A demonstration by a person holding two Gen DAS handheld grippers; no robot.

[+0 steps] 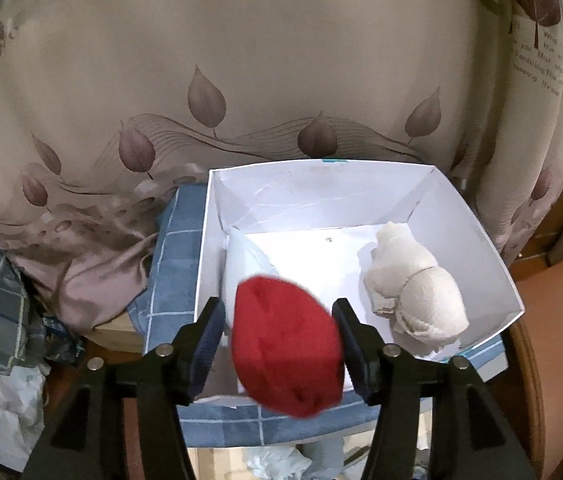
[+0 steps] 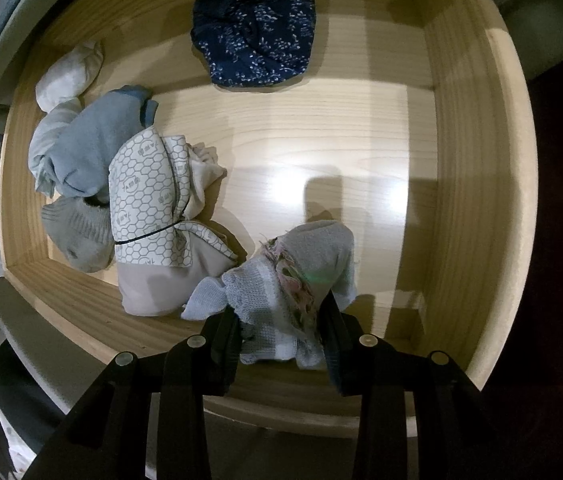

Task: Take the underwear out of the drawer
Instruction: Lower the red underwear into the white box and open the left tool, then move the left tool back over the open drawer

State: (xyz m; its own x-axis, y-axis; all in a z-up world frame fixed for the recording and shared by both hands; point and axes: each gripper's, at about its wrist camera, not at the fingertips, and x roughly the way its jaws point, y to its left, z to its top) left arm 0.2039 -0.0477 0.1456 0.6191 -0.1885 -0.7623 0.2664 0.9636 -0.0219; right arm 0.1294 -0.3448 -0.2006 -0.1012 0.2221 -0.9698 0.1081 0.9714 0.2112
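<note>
Red underwear [image 1: 287, 344] bundle, blurred, seemingly lengthwise away between opened jaws.

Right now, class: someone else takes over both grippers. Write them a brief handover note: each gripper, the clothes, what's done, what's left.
Left gripper: jaws open, the red bundle loose between them over the white box, apparently dropping in.
Right gripper: shut on the pale blue-grey bundle inside the wooden drawer.
Done: one cream bundle and a white piece lie in the box.
Left: lift out the gripped bundle, then the navy patterned bundle, the hexagon-print bundle and the light pieces beside it.
</note>
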